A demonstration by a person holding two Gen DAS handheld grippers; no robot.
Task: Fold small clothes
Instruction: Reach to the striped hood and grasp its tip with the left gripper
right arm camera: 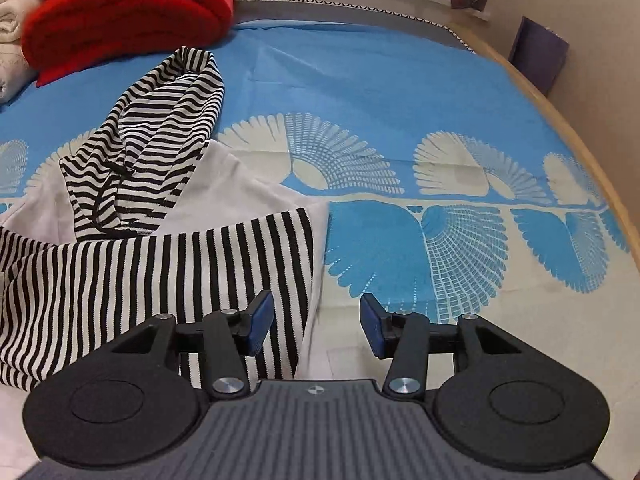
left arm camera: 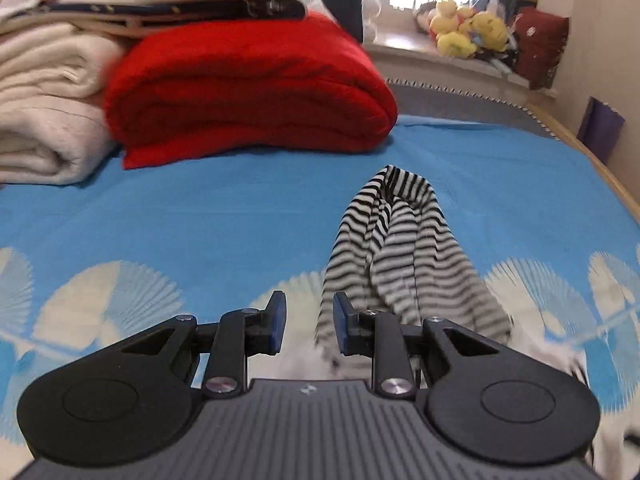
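Striped black-and-white cloth, a small hooded garment [right arm camera: 144, 152], lies on my blue bedsheet [right arm camera: 380, 80] toward its left part in the right wrist view, hood pointing at the far edge. Its white body and a striped sleeve [right arm camera: 160, 280] spread toward the near edge. My right claw [right arm camera: 316, 326] hangs with its blue pads apart, gripping nothing, its left pad over the sleeve's edge. My left claw [left arm camera: 308, 324] is also parted and empty, the hood [left arm camera: 400, 240] just beyond it. Folded red [left arm camera: 248, 92] and cream blankets [left arm camera: 44, 112] sit stacked at the far left corner.
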